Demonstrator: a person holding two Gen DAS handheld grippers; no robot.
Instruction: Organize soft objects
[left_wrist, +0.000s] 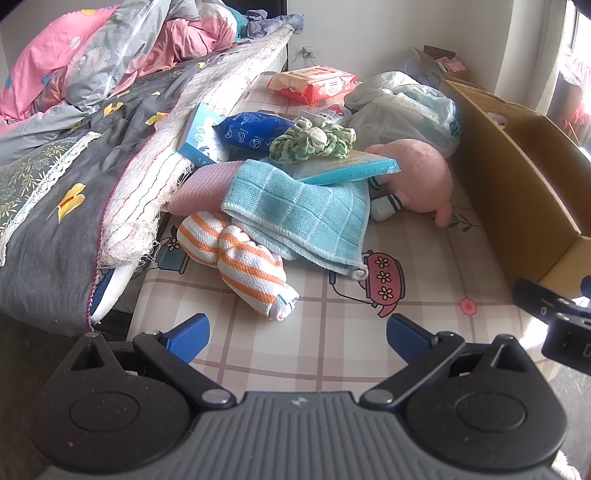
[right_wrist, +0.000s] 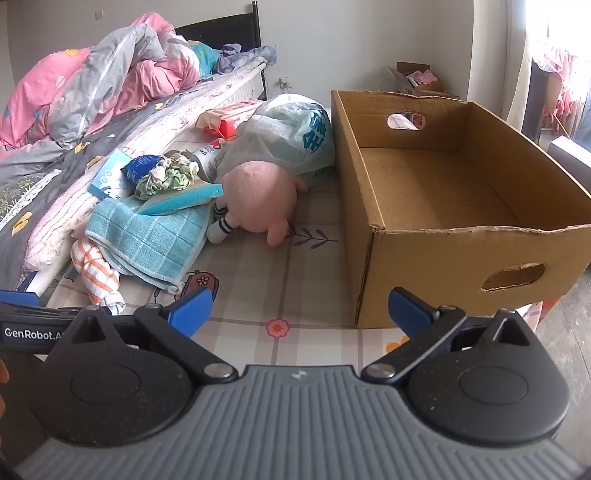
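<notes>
Soft objects are lying in a loose heap on a table with a checked, flower-printed cover (left_wrist: 332, 332), ahead of both grippers.

Left gripper (left_wrist: 297, 338): jaws standing wide apart, nothing between them, tilting down over bare cover. Right gripper (right_wrist: 299, 312): jaws likewise spread wide and holding nothing, hovering over the cover in front of the near left corner of a cardboard box (right_wrist: 443, 254).

Nearest the left gripper, just ahead and slightly left, an orange-and-white striped cloth (left_wrist: 236, 254) is lying bunched up. A blue checked towel (left_wrist: 295, 218) is lying folded just beyond it, partly overlapping it, with a pink pad (left_wrist: 207, 188) tucking under its left edge. A flat teal packet (left_wrist: 351, 170) is resting on the towel, and a green scrunchie (left_wrist: 314, 140) is sitting on top of that. To the right of the towel a pink plush toy (left_wrist: 417, 177) is lying with its striped-sock feet toward the towel. Behind the scrunchie, a blue pouch (left_wrist: 251, 129) and a light blue carton (left_wrist: 201, 134) are leaning against the edge of a bed (left_wrist: 55, 206) running along the left. Farther back, a thin plastic bag (left_wrist: 402, 107) is slumping beside the box wall, and a red-and-white wipes pack (left_wrist: 314, 83) is lying near the far wall.

The cardboard box is sitting open and bare inside, ahead and right of the right gripper, with oval handle holes in its end walls.
</notes>
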